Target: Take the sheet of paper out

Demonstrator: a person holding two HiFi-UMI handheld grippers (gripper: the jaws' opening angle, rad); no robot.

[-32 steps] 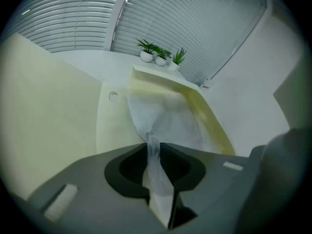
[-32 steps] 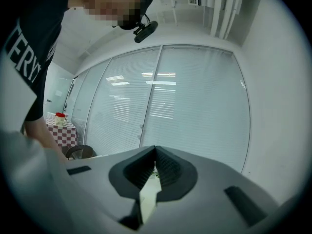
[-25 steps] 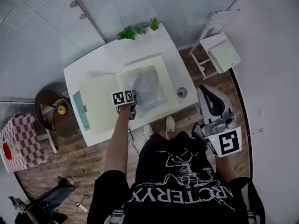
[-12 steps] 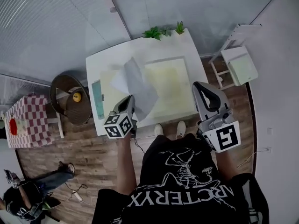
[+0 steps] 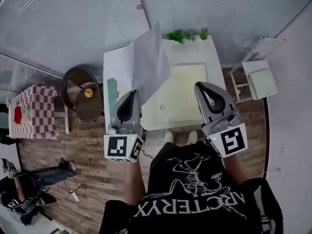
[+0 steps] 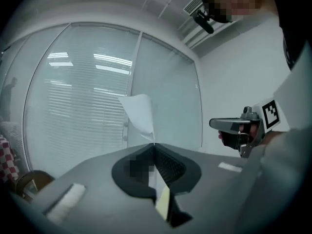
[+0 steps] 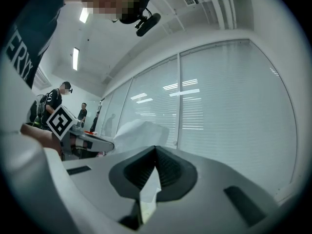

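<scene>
Head view shows the left tongs (image 5: 133, 93) pinching one edge of the sheet of paper (image 5: 144, 60), which stands up beyond their tips, and the right tongs (image 5: 201, 85) closed and empty beside them, so a quick swing could probably slip it loose.

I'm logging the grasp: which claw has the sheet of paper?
The left claw: it is shut on the lower edge of the sheet of paper, which stands up above the table. The right claw is apart from it.

Level and abreast, jaws together: left claw (image 5: 132, 95), right claw (image 5: 203, 87).
</scene>
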